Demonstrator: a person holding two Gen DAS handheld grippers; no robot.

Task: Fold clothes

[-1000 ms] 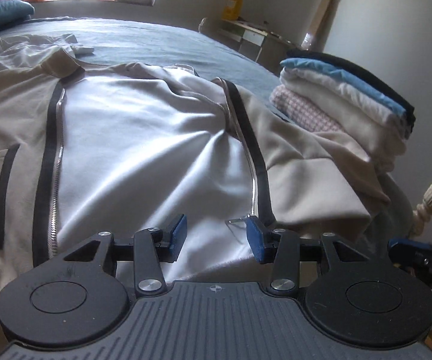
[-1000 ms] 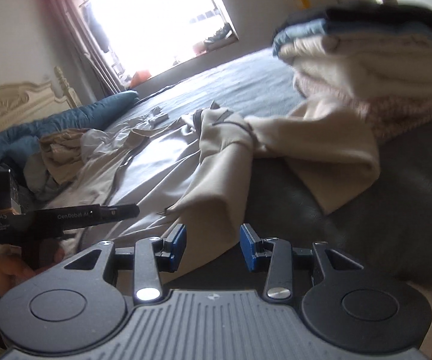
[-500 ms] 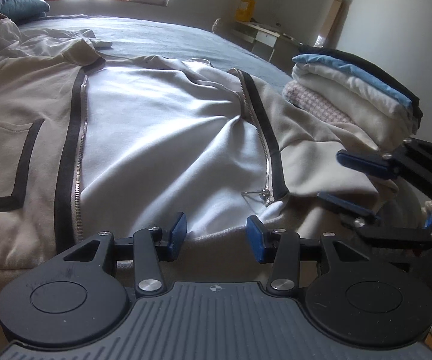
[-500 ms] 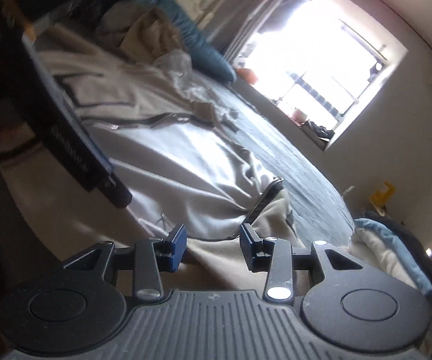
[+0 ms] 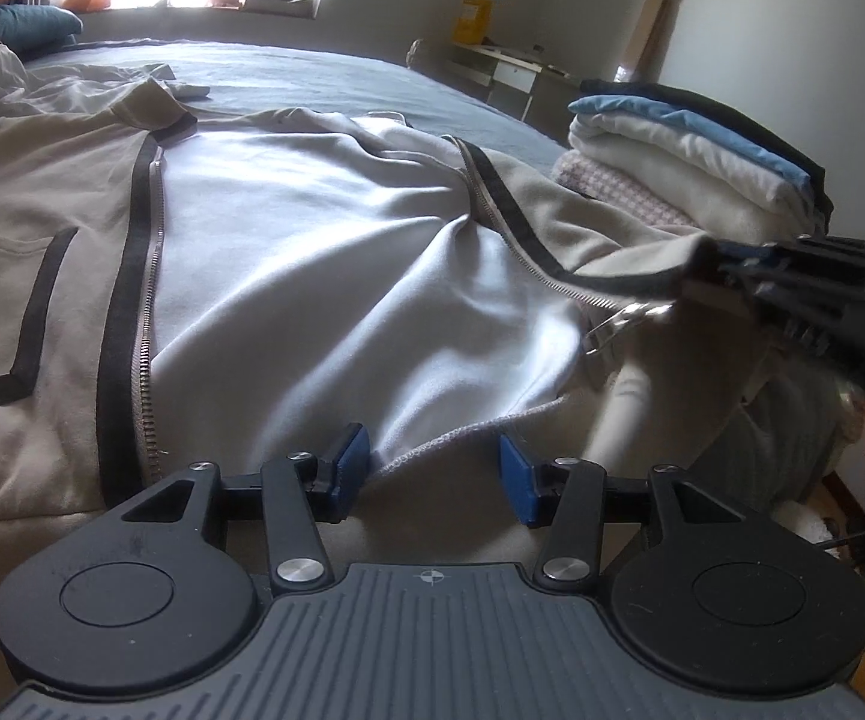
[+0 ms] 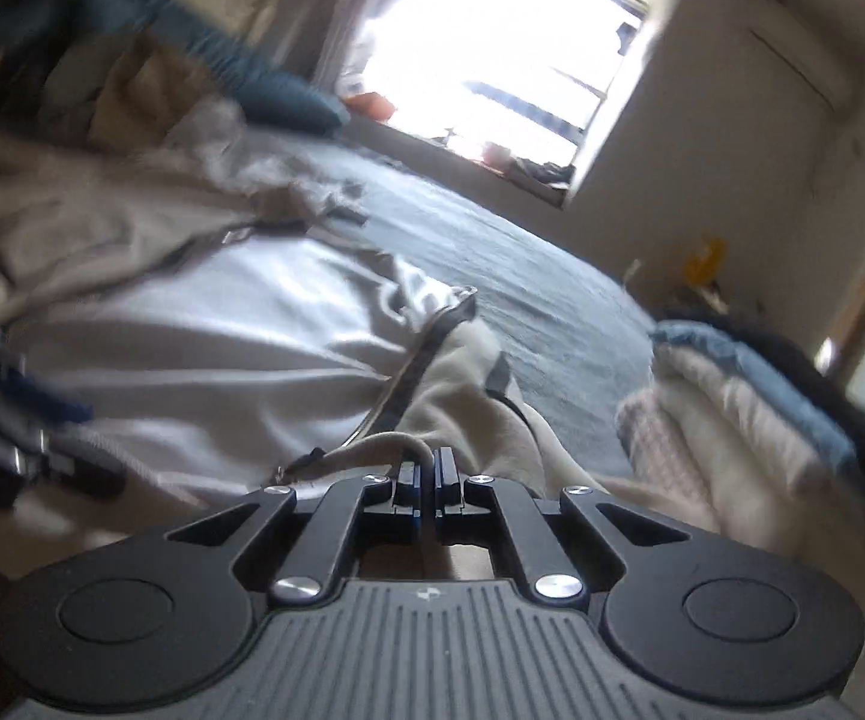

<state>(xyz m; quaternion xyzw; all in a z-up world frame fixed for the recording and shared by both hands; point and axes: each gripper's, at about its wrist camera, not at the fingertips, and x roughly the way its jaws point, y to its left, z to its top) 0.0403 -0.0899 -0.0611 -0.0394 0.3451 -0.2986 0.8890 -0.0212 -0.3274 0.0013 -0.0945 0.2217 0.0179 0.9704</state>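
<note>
A beige zip-up jacket (image 5: 288, 252) with black trim lies open on the bed, its pale lining up. My left gripper (image 5: 432, 471) is open, its blue pads either side of the jacket's bottom hem. My right gripper (image 6: 434, 471) is shut on the jacket's right front edge near the zipper end. It also shows in the left wrist view (image 5: 726, 267), lifting that edge a little off the bed. The jacket also shows in the right wrist view (image 6: 240, 324).
A stack of folded clothes (image 5: 690, 162) sits on the bed to the right, also in the right wrist view (image 6: 750, 396). The grey bedspread (image 5: 324, 78) stretches behind. Crumpled clothes (image 6: 150, 90) and a blue pillow (image 5: 18, 21) lie at the far left.
My right gripper has closed on the jacket's right front edge and raised it. My left gripper has moved in closer to the hem and stays open.
</note>
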